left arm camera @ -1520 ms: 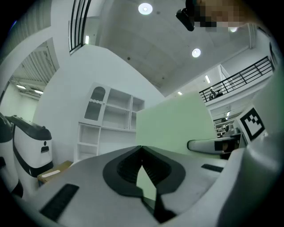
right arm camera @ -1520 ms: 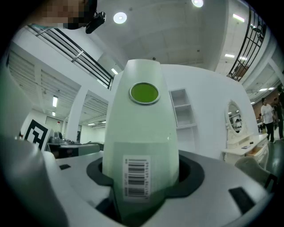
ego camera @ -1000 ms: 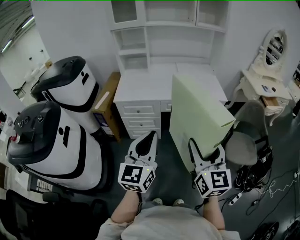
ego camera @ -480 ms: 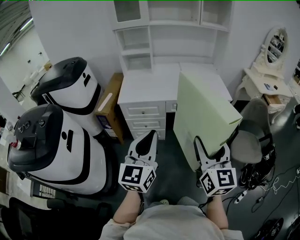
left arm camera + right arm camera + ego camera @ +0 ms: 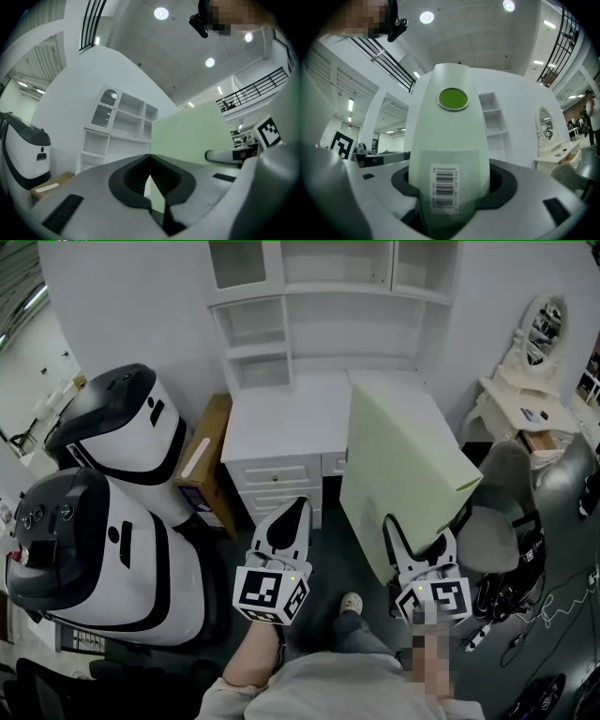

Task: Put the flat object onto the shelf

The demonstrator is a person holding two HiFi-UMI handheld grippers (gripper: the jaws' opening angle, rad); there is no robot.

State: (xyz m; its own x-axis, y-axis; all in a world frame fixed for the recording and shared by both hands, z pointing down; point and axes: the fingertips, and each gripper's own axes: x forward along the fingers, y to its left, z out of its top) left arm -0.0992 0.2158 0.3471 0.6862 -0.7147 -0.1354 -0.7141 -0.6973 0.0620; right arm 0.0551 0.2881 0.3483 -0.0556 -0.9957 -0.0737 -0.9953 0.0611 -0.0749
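The flat object is a large pale green panel held upright on edge in front of the white desk. My right gripper is shut on its lower edge. In the right gripper view the panel fills the jaws, showing a barcode label and a round green sticker. My left gripper is shut with nothing in it, to the left of the panel and apart from it. From the left gripper view its tips meet, with the panel beyond. The white shelf unit rises above the desk.
Two big white-and-black machines stand at the left. A cardboard box leans beside the desk drawers. A grey chair, a white vanity with mirror and floor cables are at the right.
Both grippers and the green panel have shifted a little across the floor toward the desk. A shoe has stepped forward between the grippers. Both grips look the same.
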